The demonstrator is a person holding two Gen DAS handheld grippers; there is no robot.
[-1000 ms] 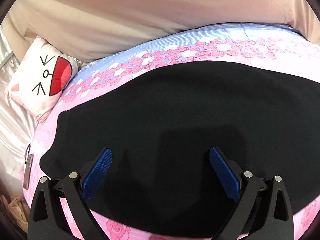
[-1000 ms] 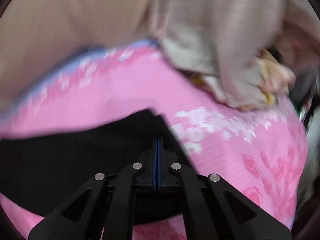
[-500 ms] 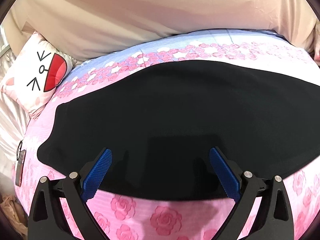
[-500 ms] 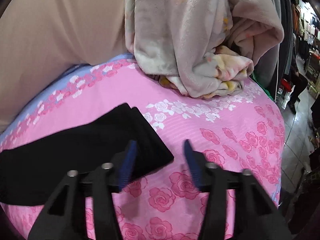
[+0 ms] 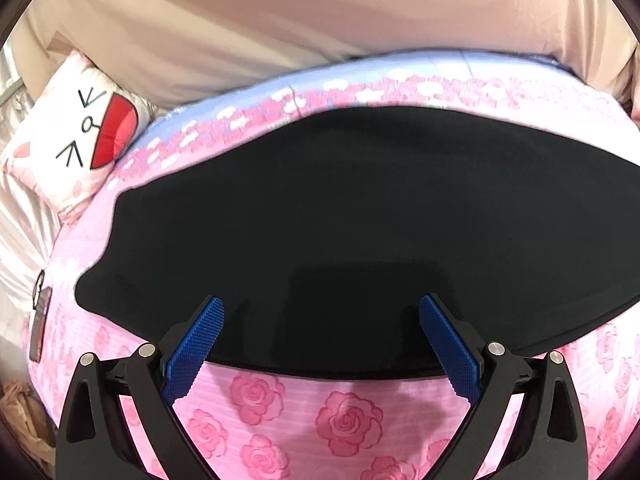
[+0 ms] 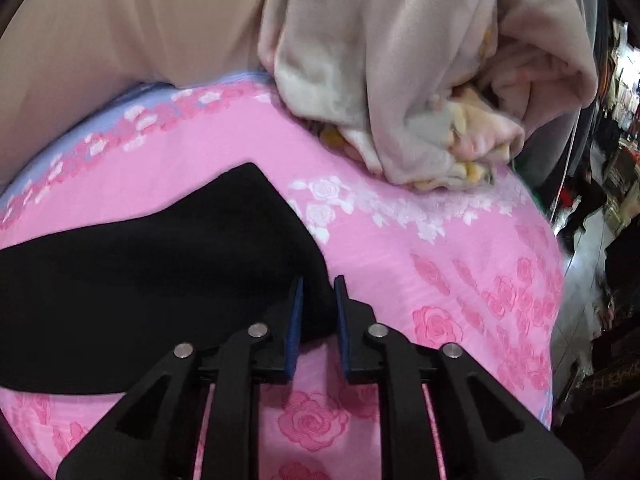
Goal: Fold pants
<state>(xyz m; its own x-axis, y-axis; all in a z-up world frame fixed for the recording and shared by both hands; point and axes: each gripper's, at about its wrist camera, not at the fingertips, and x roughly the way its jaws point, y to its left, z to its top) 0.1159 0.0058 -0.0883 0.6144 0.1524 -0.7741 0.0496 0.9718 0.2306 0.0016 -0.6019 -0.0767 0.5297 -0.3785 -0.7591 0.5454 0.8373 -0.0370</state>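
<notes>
Black pants (image 5: 360,208) lie flat across a pink rose-patterned bedsheet (image 5: 344,412). My left gripper (image 5: 320,300) hovers wide open over the pants' near edge, with nothing gripped. In the right wrist view the pants (image 6: 160,264) end in a corner at the right. My right gripper (image 6: 319,280) sits at that corner's near edge. Its jaws are closing, a narrow gap still shows, and black cloth lies between the blue pads (image 6: 296,320).
A cartoon-face pillow (image 5: 76,136) leans at the bed's far left. A beige cover (image 5: 320,12) runs along the back. A heap of grey and yellow blankets (image 6: 400,80) sits beyond the pants' right end. The bed drops to the floor (image 6: 584,240) on the right.
My right gripper went from shut to wide open, then narrowed around the pants' right corner. My left gripper drew back, so pink sheet now shows under its open fingers.
</notes>
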